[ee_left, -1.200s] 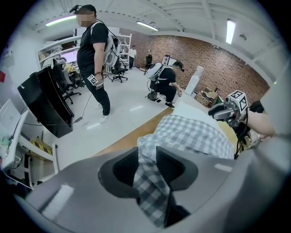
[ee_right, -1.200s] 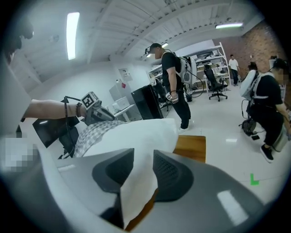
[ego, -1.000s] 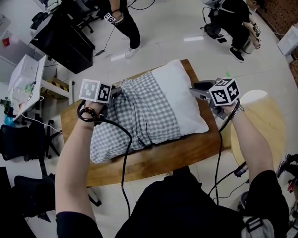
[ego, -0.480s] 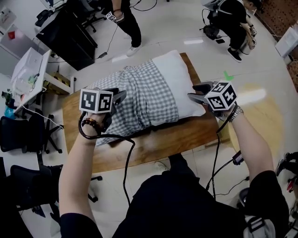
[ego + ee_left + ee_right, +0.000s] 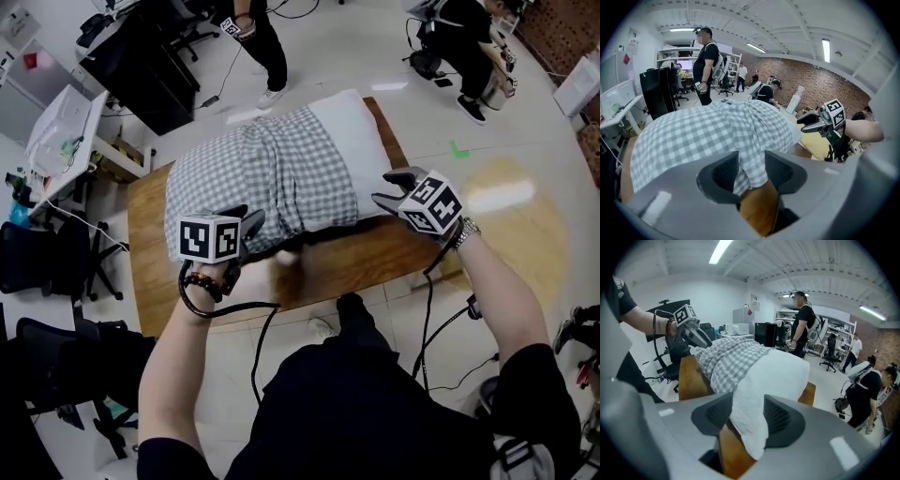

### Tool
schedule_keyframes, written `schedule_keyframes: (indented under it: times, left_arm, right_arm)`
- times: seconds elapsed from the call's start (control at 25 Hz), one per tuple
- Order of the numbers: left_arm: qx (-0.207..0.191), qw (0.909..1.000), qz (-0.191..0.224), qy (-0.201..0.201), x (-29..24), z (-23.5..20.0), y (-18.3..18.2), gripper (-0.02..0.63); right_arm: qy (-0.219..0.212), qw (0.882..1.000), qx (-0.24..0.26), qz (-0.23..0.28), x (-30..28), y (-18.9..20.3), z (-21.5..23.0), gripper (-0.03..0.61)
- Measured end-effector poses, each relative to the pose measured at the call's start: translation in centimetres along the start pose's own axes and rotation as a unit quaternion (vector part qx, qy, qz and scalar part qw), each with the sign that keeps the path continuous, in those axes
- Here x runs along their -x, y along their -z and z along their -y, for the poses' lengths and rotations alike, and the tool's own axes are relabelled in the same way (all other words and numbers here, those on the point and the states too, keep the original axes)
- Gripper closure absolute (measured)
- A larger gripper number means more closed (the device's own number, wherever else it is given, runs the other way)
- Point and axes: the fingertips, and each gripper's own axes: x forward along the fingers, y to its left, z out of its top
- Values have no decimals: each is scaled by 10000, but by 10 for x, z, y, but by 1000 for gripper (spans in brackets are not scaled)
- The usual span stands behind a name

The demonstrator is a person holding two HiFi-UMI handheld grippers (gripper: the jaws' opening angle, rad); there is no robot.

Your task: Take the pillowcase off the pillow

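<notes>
A white pillow (image 5: 354, 141) lies on the wooden table (image 5: 328, 264), its left part inside a grey-and-white checked pillowcase (image 5: 251, 180). At the pillowcase's near edge is my left gripper (image 5: 247, 223). In the left gripper view a loose corner of the checked cloth (image 5: 747, 164) hangs between the pads of the left gripper (image 5: 751, 172); its jaws have just been opening and do not pinch it. At the pillow's near right corner, my right gripper (image 5: 390, 189) has also been opening. In the right gripper view that white corner (image 5: 750, 427) lies between the jaws of the right gripper (image 5: 747, 422).
A round pale table (image 5: 525, 211) stands to the right. Office chairs (image 5: 37, 267) and a white desk (image 5: 61, 131) are at the left. One person stands beyond the table (image 5: 253, 37) and another crouches at the far right (image 5: 469, 47).
The left gripper has come from the pillowcase's far left side to its near edge. The right gripper has shifted to the pillow's near right corner. Both pairs of jaws stand wider.
</notes>
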Motion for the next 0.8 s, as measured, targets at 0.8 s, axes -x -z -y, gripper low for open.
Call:
schedule_keyframes:
  times: [0.8]
  left_arm:
    - [888, 9950, -86, -445, -61, -11, 74, 376]
  right_arm:
    - [937, 9805, 1460, -928, -56, 43, -5, 273]
